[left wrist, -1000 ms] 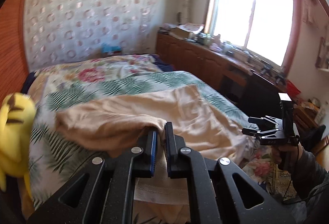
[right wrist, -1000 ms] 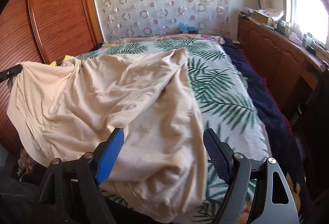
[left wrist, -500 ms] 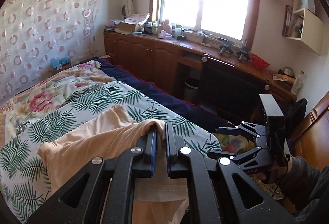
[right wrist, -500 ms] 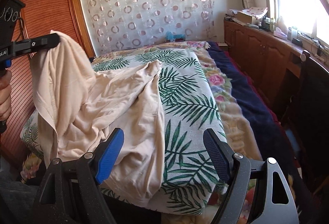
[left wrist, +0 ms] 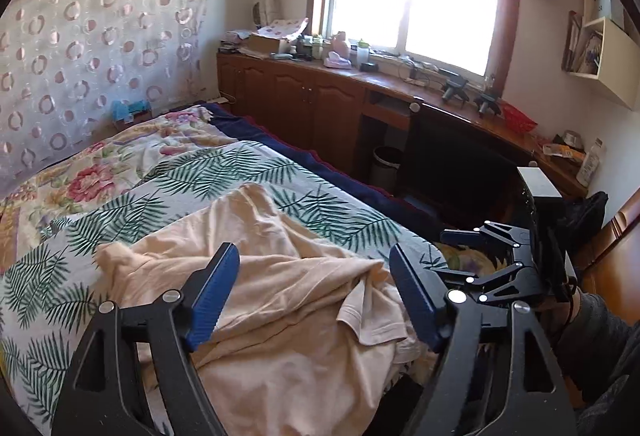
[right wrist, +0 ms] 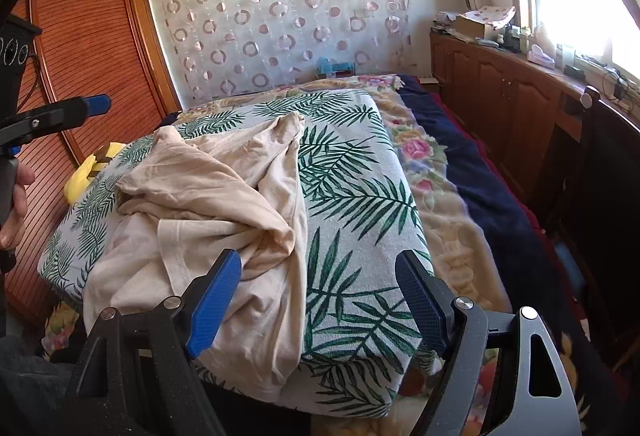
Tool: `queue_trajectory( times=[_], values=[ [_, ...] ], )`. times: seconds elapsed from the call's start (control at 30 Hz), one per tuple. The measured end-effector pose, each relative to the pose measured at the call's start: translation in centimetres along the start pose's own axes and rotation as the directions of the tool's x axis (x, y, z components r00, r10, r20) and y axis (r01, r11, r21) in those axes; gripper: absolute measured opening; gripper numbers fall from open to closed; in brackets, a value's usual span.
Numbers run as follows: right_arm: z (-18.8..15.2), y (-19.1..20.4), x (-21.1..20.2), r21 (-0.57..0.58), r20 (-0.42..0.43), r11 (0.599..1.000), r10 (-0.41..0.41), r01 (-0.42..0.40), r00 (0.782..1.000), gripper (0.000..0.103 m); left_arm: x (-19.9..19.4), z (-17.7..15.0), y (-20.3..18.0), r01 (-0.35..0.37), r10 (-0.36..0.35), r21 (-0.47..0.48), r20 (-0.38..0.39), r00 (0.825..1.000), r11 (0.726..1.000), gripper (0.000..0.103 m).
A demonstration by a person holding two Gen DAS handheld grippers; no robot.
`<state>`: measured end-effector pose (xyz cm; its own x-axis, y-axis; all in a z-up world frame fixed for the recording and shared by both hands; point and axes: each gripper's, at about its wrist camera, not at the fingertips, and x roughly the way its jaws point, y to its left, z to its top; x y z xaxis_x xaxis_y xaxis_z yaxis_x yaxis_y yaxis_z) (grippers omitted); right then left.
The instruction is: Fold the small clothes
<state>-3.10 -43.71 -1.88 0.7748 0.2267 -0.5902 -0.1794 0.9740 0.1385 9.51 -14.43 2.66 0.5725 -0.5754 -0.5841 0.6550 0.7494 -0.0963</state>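
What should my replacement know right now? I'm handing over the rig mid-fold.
Left hand-held gripper: open, empty, hovering above the garment.
Right hand-held gripper: open, empty, at the near edge of the bed.
Beige garment: lying crumpled in a heap on the palm-leaf blanket, part hanging over the near edge.
Done: no neat fold visible.
Left: spread it flat, then fold.

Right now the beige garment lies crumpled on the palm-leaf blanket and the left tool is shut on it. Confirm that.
Not quite. The beige garment does lie crumpled on the palm-leaf blanket, but the left tool is open, its blue pads spread wide with no cloth between them. The left wrist view shows this.
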Motion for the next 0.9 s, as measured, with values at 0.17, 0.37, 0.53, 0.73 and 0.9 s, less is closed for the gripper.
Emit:
queue_trajectory(
  times=[0.17,0.37,0.53,0.73,0.9],
  values=[
    [0.7,1.2,0.8,-0.036,-0.008,0.999,0.019,-0.019,1.0,0.081,-1.9,-2.6,2.6,-0.099,0.099,-0.028,0.013,0.995,0.995,0.079],
    [1.2,4.1,2.4,-0.086,-0.024,0.993,0.076,-0.078,0.997,0.078,-3.7,-5.9,6.0,-0.18,0.182,-0.104,0.003,0.983,0.978,0.079],
    [1.6,6.7,4.6,-0.135,-0.072,0.983,0.119,-0.128,0.99,0.066,-3.7,-7.6,7.9,-0.21,0.211,-0.151,-0.012,0.977,0.966,0.079],
    [1.6,7.5,7.9,-0.184,-0.134,0.979,0.067,-0.091,0.989,0.007,-3.9,-9.3,9.5,-0.218,0.219,-0.203,-0.017,0.976,0.955,0.079],
    [1.7,6.0,5.0,-0.174,-0.105,0.982,0.06,-0.078,0.993,0.004,-4.3,-10.7,10.8,-0.243,0.243,-0.234,-0.031,0.97,0.941,0.079]
  ],
)
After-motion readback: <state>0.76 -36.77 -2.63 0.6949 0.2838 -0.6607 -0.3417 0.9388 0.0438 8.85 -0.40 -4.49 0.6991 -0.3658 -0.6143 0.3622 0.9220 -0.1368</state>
